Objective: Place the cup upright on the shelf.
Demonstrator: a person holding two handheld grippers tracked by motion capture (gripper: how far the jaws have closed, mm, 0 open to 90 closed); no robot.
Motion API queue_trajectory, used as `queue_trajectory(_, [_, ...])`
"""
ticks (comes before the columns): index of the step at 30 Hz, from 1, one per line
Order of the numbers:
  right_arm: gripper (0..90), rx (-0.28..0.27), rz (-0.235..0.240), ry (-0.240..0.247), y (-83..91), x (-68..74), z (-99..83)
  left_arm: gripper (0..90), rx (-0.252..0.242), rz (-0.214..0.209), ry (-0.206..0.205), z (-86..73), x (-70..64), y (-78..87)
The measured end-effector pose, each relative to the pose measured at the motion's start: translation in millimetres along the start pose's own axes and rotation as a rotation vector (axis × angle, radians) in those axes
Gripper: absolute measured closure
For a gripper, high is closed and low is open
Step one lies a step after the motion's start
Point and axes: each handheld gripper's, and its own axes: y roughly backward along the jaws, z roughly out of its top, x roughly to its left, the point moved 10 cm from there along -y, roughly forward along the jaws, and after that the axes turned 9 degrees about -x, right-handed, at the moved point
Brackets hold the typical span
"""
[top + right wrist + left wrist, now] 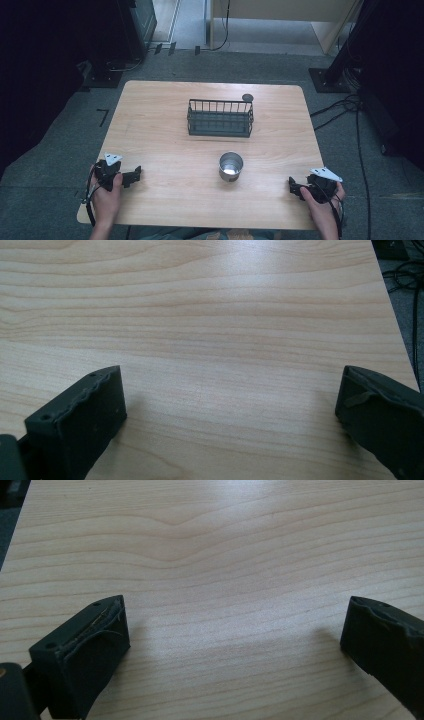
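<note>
Plainly, the steel cup point(231, 166) stands upright mid-table, just before the wire basket point(220, 118). It lies nearer the right gripper point(294, 188) than the left gripper point(134, 176); both rest wide open, holding nothing.

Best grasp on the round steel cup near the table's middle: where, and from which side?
Pinch the rim wall of the round steel cup from above, one jaw inside, one outside: it stands upright, mouth open. The right gripper, jaws open, looks slightly nearer; the black wire basket stands clear behind.
</note>
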Motion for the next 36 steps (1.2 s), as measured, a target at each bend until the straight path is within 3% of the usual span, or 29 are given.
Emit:
queue_trajectory(9, [0.0, 0.001, 0.003, 0.000, -0.1, 0.9, 0.2, 0.0, 0.000, 0.000, 0.000, 0.1, 0.0, -0.1])
queue_trajectory(12, [4.3, -0.011, 0.014, 0.007, 4.1, 2.9, -0.8, 0.0, 0.000, 0.000, 0.000, 0.0, 0.0, 0.0])
queue_trajectory(18, [4.9, -0.013, 0.003, -0.014, 5.7, 1.1, -1.2, 0.0, -0.001, 0.006, 0.006, 0.3, -0.1, -0.3])
queue_trajectory(22, [5.0, -0.015, 0.037, -0.035, 6.4, 6.3, 1.4, 0.0, -0.001, 0.007, 0.007, 0.4, -0.2, -0.4])
queue_trajectory(30, [5.0, -0.050, 0.025, 0.004, 12.8, 11.9, 16.6, 0.0, 0.000, 0.010, 0.009, 0.4, -0.2, -0.5])
queue_trajectory(36, [5.2, -0.071, 0.044, 0.021, 16.7, 17.1, 24.9, 0.0, 0.000, 0.010, 0.009, 0.4, -0.2, -0.5])
